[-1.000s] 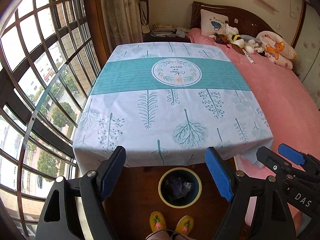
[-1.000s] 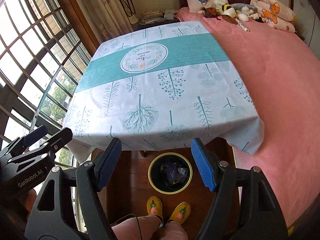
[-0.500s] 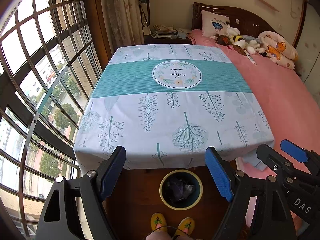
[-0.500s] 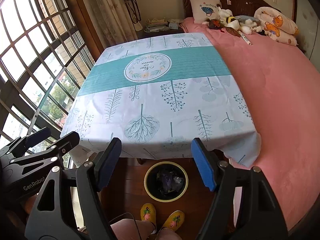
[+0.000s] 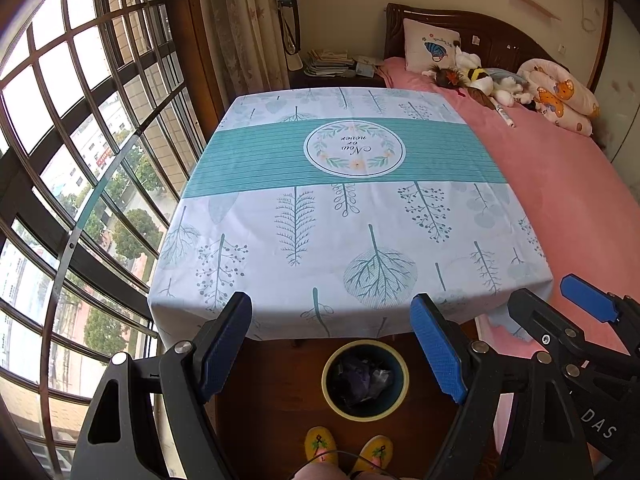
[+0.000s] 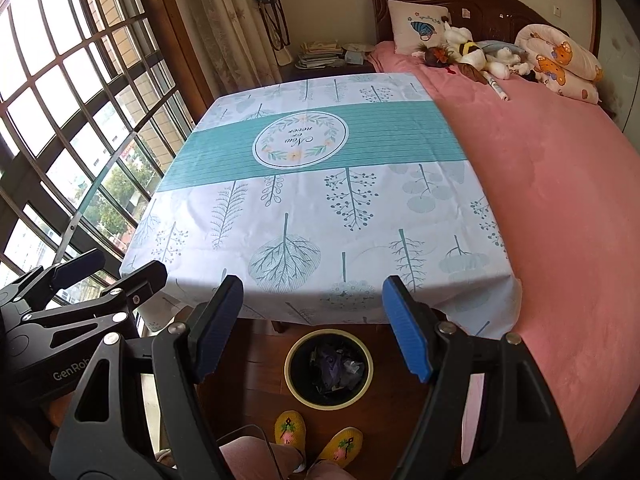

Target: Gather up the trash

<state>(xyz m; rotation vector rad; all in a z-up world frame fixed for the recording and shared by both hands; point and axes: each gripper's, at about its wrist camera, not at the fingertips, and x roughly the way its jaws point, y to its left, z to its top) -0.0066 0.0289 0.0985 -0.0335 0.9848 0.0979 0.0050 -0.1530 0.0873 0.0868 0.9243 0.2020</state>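
Two grippers hover side by side over the near edge of one counter [image 5: 360, 208] under a leaf-print cloth: the left gripper [image 5: 332, 344] and the right gripper [image 6: 312, 320], each with jaws wide and holding nothing. One round bin [image 5: 334, 400] stands on the floor just beyond two yellow slippers [image 6: 316, 436], with crumpled trash [image 6: 334, 368] inside. One pink bed [image 6: 560, 200] lies to the right.

I read "Now or never", upside down, inside the round wreath on the tablecloth [image 5: 352, 152] at frame centre. At lower right, my right gripper [image 5: 576, 320] shows "DAS". At lower left of the right wrist view, my left gripper [image 6: 108, 272] shows "GenRob", cut off.
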